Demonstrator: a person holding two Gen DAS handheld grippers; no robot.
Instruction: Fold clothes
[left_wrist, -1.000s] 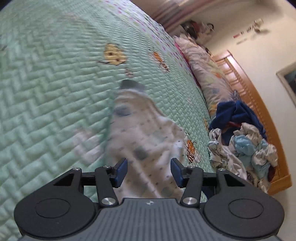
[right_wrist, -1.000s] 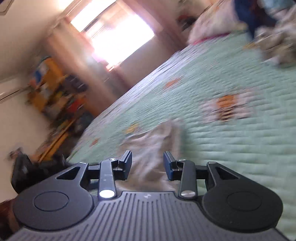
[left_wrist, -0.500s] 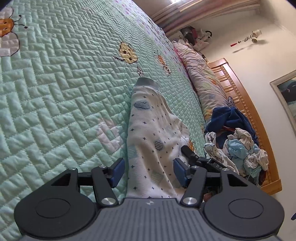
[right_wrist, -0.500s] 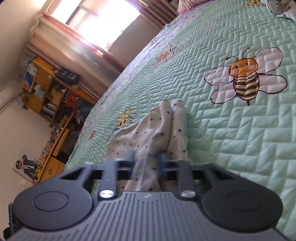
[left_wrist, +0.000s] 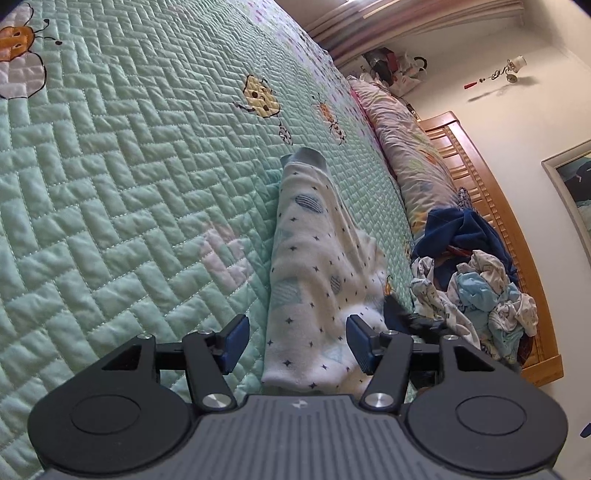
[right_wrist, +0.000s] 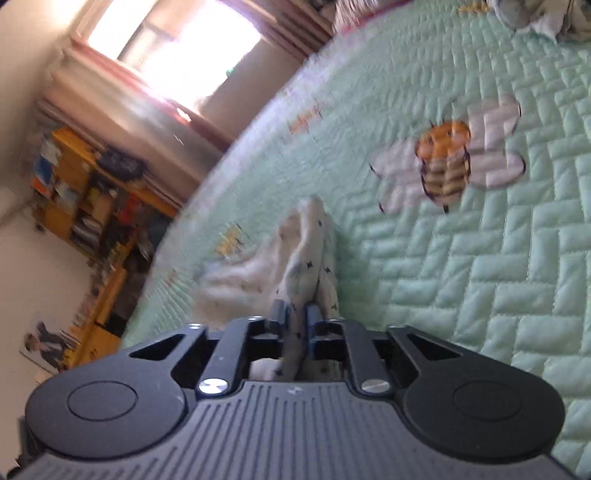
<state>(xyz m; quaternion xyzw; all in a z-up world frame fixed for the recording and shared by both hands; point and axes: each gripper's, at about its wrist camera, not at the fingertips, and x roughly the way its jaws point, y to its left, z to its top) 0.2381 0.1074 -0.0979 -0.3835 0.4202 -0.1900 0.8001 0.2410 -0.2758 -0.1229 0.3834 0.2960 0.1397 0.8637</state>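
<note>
A white garment (left_wrist: 314, 258) with small dark stars and pale blue clouds lies stretched out on the green quilted bedspread (left_wrist: 110, 184), its grey cuff (left_wrist: 306, 155) at the far end. My left gripper (left_wrist: 297, 341) is open, a blue pad on either side of the garment's near end, low over the bed. In the right wrist view my right gripper (right_wrist: 295, 321) has a bunched fold of the same garment (right_wrist: 306, 251) between its narrow jaws, which are opening while the pads still touch the cloth. Its dark fingers (left_wrist: 406, 317) show beside the garment in the left wrist view.
A heap of unfolded clothes (left_wrist: 480, 295) and a navy garment (left_wrist: 454, 229) lie by the wooden headboard (left_wrist: 491, 192), beside a floral pillow (left_wrist: 406, 147). A stitched bee (right_wrist: 447, 162) marks the bedspread. Past the bed's far edge stand an orange bookshelf (right_wrist: 85, 192) and a bright window (right_wrist: 177, 48).
The garment went from blurred motion to lying still on the bed. My left jaws widened a little. My right jaws closed on the garment's fold, and that view rolled and slid sideways.
</note>
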